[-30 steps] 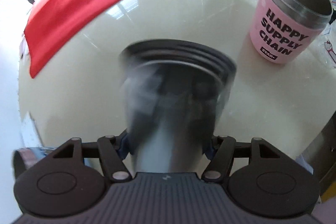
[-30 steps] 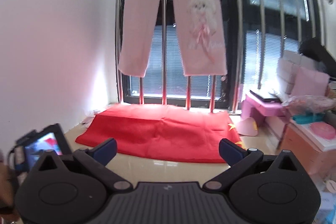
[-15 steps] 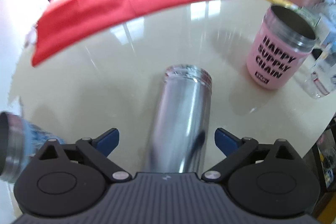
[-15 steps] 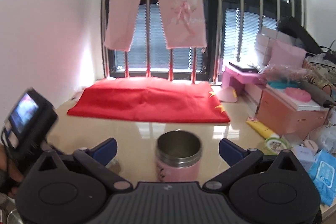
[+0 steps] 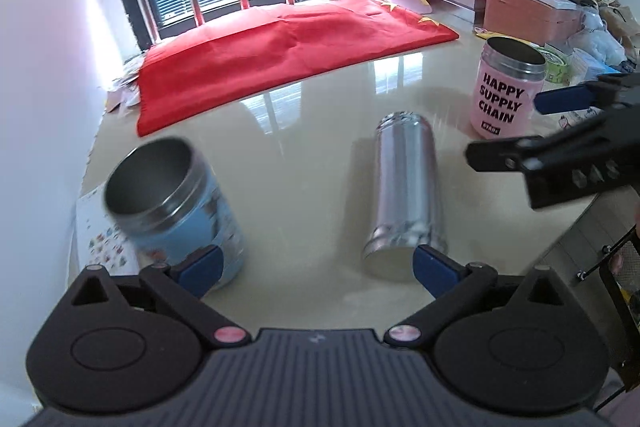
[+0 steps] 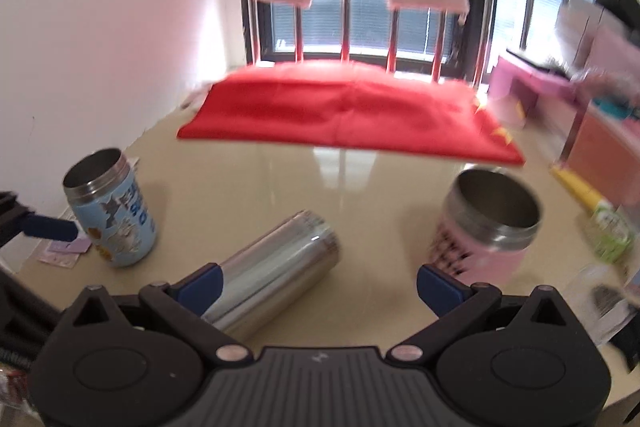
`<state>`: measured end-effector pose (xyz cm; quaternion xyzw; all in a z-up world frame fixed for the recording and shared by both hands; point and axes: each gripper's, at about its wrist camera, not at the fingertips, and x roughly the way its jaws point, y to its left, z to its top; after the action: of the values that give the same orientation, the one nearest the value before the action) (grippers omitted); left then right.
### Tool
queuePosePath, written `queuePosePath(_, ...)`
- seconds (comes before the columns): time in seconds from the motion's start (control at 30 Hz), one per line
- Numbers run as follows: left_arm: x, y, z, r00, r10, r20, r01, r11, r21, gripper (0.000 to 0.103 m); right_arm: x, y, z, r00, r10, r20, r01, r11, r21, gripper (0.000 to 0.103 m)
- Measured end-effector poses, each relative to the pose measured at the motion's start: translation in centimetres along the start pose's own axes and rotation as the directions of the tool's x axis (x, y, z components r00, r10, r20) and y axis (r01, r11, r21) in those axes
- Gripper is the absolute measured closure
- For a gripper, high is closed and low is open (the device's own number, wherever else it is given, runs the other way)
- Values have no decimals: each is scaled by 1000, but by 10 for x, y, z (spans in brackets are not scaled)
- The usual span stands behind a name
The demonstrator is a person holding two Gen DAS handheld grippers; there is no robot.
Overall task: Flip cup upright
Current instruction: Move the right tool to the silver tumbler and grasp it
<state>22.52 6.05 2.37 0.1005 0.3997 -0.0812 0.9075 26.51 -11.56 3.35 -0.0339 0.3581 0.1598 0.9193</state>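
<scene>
A plain steel cup (image 5: 404, 187) lies on its side on the cream table (image 5: 312, 131), mouth pointing away; it also shows in the right wrist view (image 6: 272, 267). My left gripper (image 5: 316, 269) is open and empty, just behind the cup's base. My right gripper (image 6: 318, 287) is open and empty, above the table's near edge, with the lying cup in front of its left finger. The right gripper also shows in the left wrist view (image 5: 560, 123), beside the pink cup.
A blue cup (image 5: 172, 203) stands upright at the left, also in the right wrist view (image 6: 110, 207). A pink "Happy Supply Chain" cup (image 5: 506, 89) stands upright at the right, also in the right wrist view (image 6: 488, 223). A red flag (image 5: 280, 47) covers the far table. Boxes and clutter sit far right.
My left gripper has opened, let go of the steel cup and pulled back; the cup now lies on the table. My right gripper has tipped down towards the table.
</scene>
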Motion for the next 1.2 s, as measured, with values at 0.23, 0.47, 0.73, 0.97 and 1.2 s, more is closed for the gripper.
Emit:
queuePosePath(0.23,-3,27,-25,1000,-23,17,24,998,-51,0,39,15,16,990,2,-142,14,994,111,0)
queuePosePath(0.47,2,57,-36,1000,-7,-2,7,992,-126,0,97,3,24,948,22,-319,71,958,278,0)
queuePosePath(0.73,3,75,-46,1000,1,-6,-2,982,-190,0,134,12,31,896,68,-440,25,979,202,26)
queuePosePath(0.97,8,75,-45,1000,-1,-14,-2,979,-202,0,133,36,35,861,-10,-508,-70,988,-137,34)
queuePosePath(1.2,12,69,-41,1000,2,-12,-4,981,-193,0,138,27,42,866,11,-499,-52,996,-68,13)
